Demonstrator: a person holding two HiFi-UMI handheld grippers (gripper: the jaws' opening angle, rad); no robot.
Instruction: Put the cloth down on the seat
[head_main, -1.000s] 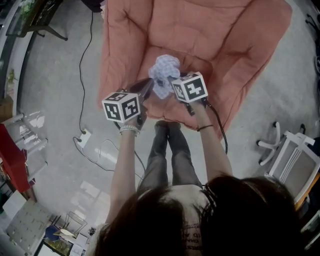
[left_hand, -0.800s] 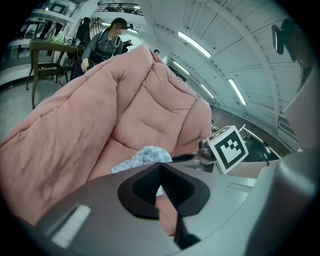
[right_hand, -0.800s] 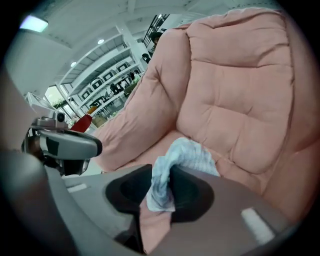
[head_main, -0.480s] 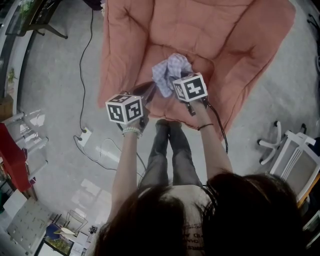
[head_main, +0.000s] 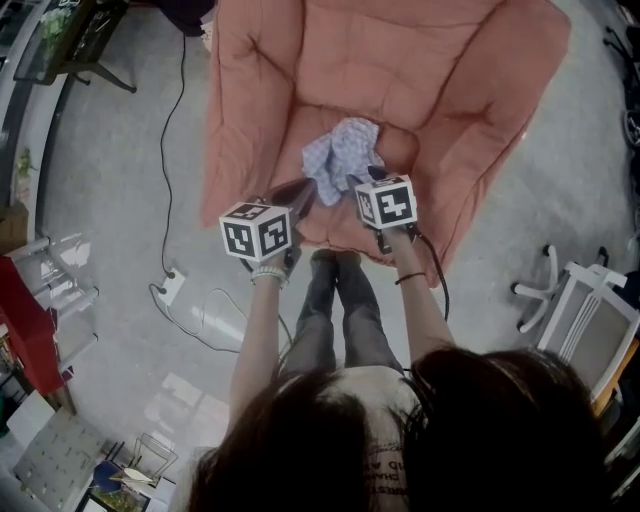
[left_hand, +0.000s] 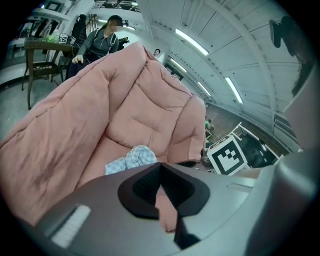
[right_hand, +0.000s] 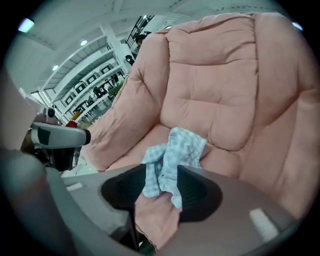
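- The blue-and-white checked cloth (head_main: 343, 155) lies crumpled on the pink padded armchair seat (head_main: 300, 130), its near end between the right gripper's (right_hand: 161, 187) jaws.
- Those jaws are opening, wide and loose around the cloth.
- The left gripper (left_hand: 160, 170), just left of the cloth, has its tips together and holds nothing.

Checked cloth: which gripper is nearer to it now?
Right. The right gripper, jaws opening, has the near end of the checked cloth between them; the left gripper sits clear of it, to its left.
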